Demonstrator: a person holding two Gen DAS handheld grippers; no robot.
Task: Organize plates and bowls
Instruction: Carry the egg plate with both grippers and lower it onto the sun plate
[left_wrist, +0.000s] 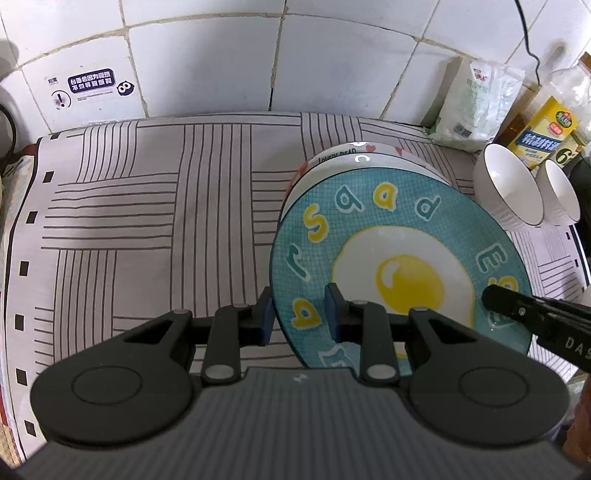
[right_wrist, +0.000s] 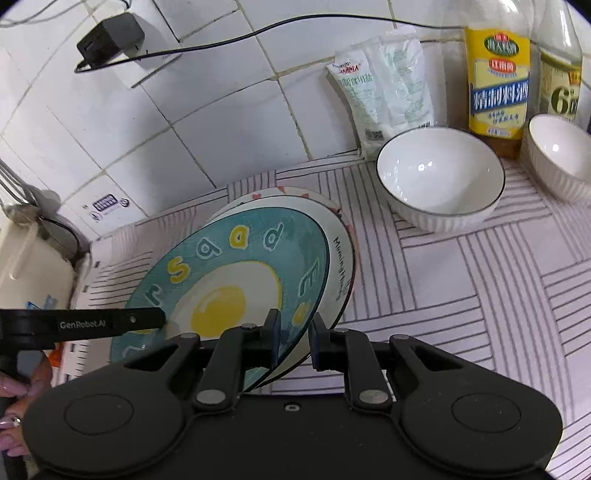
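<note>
A teal plate with a fried-egg picture (left_wrist: 388, 236) (right_wrist: 221, 273) lies on top of a stack of two white plates (left_wrist: 343, 158) (right_wrist: 340, 251) on the striped mat. My left gripper (left_wrist: 300, 314) is open, its fingers straddling the teal plate's near left rim. My right gripper (right_wrist: 293, 341) is open too, straddling the plates' right rim. Two white bowls (right_wrist: 439, 177) (right_wrist: 561, 155) stand upright to the right of the stack; they also show in the left wrist view (left_wrist: 509, 184) (left_wrist: 561, 192).
The striped mat (left_wrist: 155, 206) covers the counter against a white tiled wall. A white salt bag (right_wrist: 384, 81) and two bottles (right_wrist: 496, 74) (right_wrist: 559, 66) stand behind the bowls. A charger and cable (right_wrist: 110, 37) hang on the wall. A pale appliance (right_wrist: 33, 266) stands at the left.
</note>
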